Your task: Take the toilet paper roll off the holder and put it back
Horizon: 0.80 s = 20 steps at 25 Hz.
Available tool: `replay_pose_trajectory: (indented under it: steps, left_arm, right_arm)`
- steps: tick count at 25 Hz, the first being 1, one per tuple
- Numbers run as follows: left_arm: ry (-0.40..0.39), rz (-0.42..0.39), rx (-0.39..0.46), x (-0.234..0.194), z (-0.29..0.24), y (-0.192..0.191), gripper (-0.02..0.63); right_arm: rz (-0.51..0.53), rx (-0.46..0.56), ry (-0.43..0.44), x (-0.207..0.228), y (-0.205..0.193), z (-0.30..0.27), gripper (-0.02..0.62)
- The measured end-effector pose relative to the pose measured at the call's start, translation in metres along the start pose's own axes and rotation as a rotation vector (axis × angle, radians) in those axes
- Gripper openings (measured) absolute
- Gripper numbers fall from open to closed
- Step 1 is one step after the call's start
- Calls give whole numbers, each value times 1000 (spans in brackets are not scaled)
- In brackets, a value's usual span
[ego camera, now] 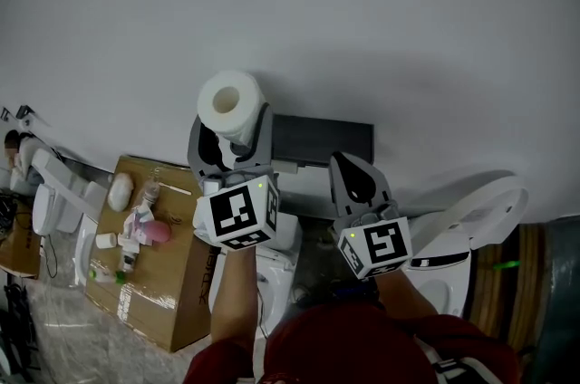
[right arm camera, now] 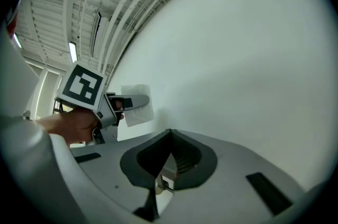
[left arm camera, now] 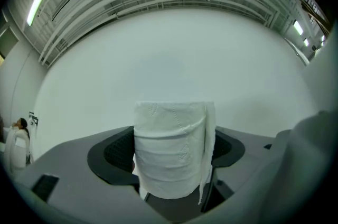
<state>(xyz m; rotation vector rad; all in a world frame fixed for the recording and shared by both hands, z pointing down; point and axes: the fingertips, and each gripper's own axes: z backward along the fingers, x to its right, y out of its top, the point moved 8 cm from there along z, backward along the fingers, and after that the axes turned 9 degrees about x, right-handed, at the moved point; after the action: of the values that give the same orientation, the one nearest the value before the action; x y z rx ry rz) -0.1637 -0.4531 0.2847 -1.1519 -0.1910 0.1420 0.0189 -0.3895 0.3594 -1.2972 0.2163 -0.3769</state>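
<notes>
A white toilet paper roll (ego camera: pixel 230 103) is held up in front of the white wall, its hollow core facing me. My left gripper (ego camera: pixel 232 125) is shut on it, one jaw on each side. In the left gripper view the roll (left arm camera: pixel 171 148) stands upright between the jaws, with a loose sheet hanging at its right. A dark rectangular holder (ego camera: pixel 323 140) sits on the wall just right of the roll. My right gripper (ego camera: pixel 357 181) is below the holder, shut and empty, and its jaws (right arm camera: pixel 169 136) meet at the tips. The right gripper view also shows the left gripper (right arm camera: pixel 113 106) with the roll (right arm camera: pixel 138 106).
A white toilet (ego camera: pixel 467 237) with its lid raised stands at the lower right, and another white fixture (ego camera: pixel 272 269) is under my arms. A cardboard box (ego camera: pixel 168 283) at the left carries several small items. More white fixtures (ego camera: pixel 54 196) stand at the far left.
</notes>
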Motion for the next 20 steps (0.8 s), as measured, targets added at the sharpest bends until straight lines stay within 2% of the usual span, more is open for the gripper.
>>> replay_pose_trajectory:
  steps: [13,20]
  left_arm:
    - [18,20,-140,1,-10,-71,422]
    - [25,39,-139,0,-8,-84,422]
  right_arm:
    - [-1,-16,-2,1,-6,-3,8]
    - [-6,-19,1,1,-9,-3,8]
